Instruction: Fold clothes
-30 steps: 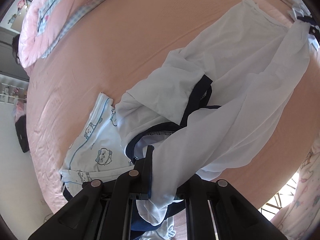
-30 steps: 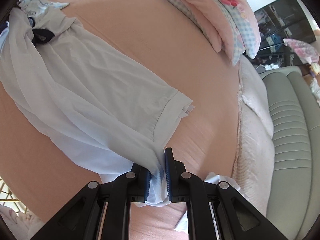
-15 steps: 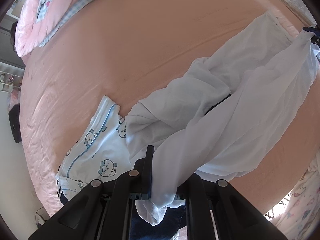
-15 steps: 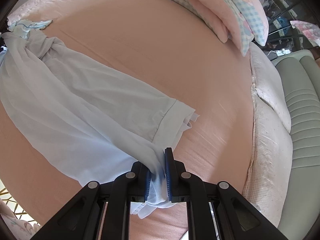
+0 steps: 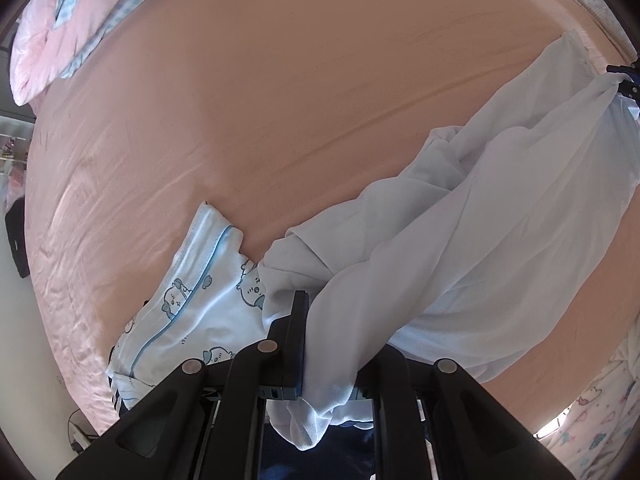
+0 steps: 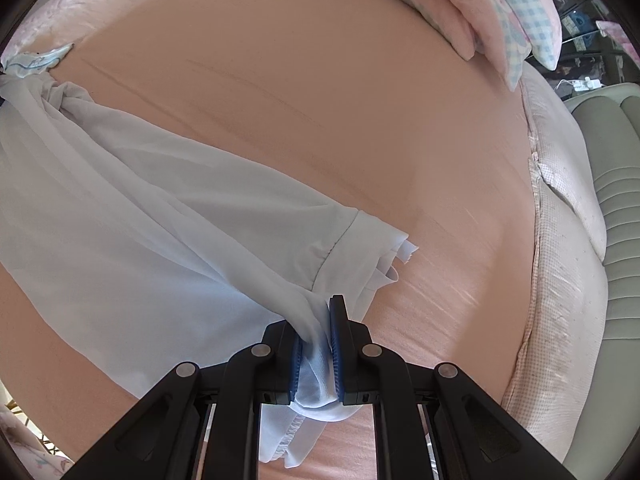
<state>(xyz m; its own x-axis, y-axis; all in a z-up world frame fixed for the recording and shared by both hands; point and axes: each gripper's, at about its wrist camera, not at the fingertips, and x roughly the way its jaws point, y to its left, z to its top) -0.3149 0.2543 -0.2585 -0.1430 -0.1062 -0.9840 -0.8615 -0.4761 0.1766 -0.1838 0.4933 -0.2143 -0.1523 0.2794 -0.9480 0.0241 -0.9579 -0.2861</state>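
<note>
A thin white garment [image 5: 500,220] hangs stretched between both grippers over a pink bed. My left gripper [image 5: 320,344] is shut on one bunched end of it, and the cloth drapes over the right finger and hides it. In the right wrist view the same white garment [image 6: 160,240] runs off to the left, hem showing, and my right gripper [image 6: 316,344] is shut on its other end between blue pads. At the far right of the left wrist view, the right gripper [image 5: 624,80] shows small. A folded light-blue cartoon-print garment [image 5: 192,304] lies on the sheet beside the left gripper.
The pink bed sheet [image 5: 300,100] spreads wide beyond the garment. Pink and checked pillows [image 6: 512,12] lie at the head of the bed. A grey-green padded seat [image 6: 616,200] stands past the mattress edge [image 6: 560,240]. A patterned quilt [image 5: 600,420] sits at the near corner.
Both grippers have moved across the bed and sunk a little toward it, carrying the white garment. Its dark-trimmed part has slipped out of sight, and more bare sheet shows above.
</note>
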